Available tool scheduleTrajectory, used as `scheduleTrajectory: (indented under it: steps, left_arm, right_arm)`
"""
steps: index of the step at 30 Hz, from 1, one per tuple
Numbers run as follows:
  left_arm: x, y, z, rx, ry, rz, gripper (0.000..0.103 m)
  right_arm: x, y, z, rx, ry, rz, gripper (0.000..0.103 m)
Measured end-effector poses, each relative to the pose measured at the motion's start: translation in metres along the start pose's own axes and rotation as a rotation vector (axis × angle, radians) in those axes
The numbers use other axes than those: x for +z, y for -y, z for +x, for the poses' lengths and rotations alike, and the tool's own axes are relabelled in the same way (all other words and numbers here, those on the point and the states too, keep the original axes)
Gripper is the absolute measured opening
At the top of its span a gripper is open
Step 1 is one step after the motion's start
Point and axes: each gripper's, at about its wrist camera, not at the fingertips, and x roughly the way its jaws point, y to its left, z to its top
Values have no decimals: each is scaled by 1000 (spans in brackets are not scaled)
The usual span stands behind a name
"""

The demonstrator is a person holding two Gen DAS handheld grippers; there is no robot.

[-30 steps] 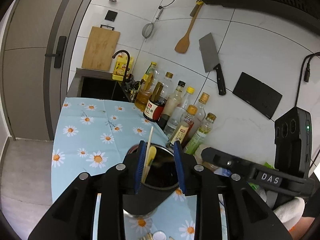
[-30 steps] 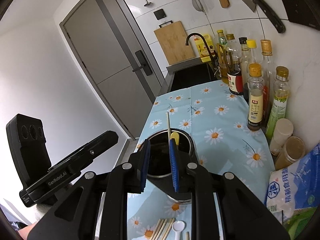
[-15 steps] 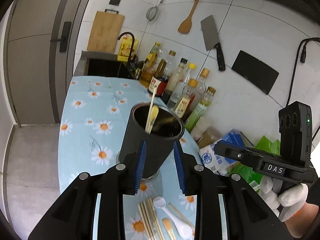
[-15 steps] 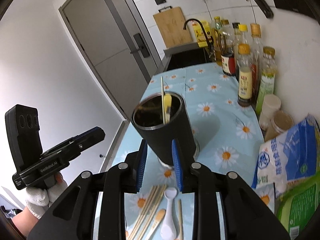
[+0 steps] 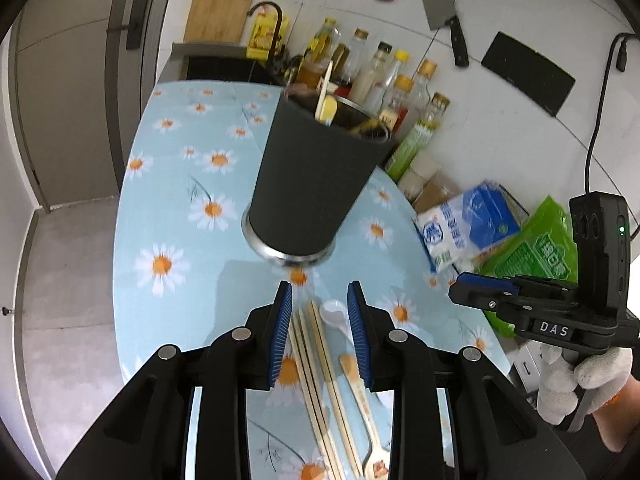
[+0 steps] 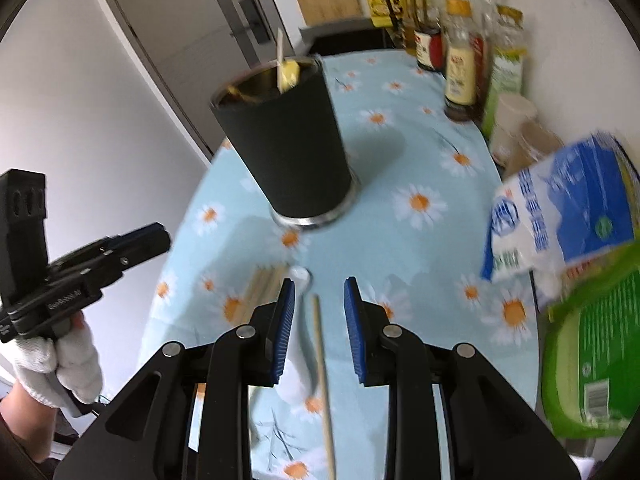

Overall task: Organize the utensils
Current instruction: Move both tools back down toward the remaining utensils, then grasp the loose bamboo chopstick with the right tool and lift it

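Left gripper (image 5: 319, 322), lower centre of the left view: jaws part open and empty, poised over a bundle of chopsticks (image 5: 316, 364) lying on the cloth, with a white spoon (image 5: 335, 314) and a wooden spoon (image 5: 362, 396) just beside them. Right gripper (image 6: 319, 312), lower centre of the right view: its jaws have just been opening and now stand part open, holding nothing, with a single chopstick (image 6: 322, 368) on the cloth between them.

The step in hand looks like a pick-up. Each gripper would best straddle one piece across its length, close near mid-shaft, and lift without dragging its neighbours.

Beyond, mid-frame, stands the dark holder (image 5: 316, 184), upright, already carrying a stick and a yellow utensil.

The surface is a blue daisy-print tablecloth (image 5: 160, 216). At right lie bags (image 5: 472, 224). Bottles (image 5: 400, 88) line the tiled wall. In the upper frame are a cleaver (image 5: 444, 12), a cutting board (image 5: 222, 4) and a door (image 5: 64, 72).
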Motion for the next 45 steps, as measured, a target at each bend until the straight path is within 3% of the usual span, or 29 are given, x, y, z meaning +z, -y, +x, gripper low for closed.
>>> scheduleTrajectory:
  steps: [15, 18, 22, 28, 35, 45]
  left_arm:
    - [-63, -13, 30, 32, -239, -63, 27]
    - [-70, -14, 32, 28, -266, -62, 27]
    - [-77, -12, 32, 35, -277, -45, 27]
    - [-81, -18, 32, 35, -287, -68, 27]
    - [-83, -23, 31, 30, -282, -89, 27]
    - [-82, -17, 31, 20, -286, -84, 27]
  right_arm:
    - [-30, 9, 43, -5, -295, 14, 27]
    - [-34, 6, 56, -19, -393, -22, 27]
    - [-40, 5, 73, -33, -523, -53, 27]
    - [-37, -1, 89, -31, -620, -74, 27]
    - [-33, -17, 111, -54, -693, -121, 27]
    - [-16, -20, 138, -88, -776, -76, 25]
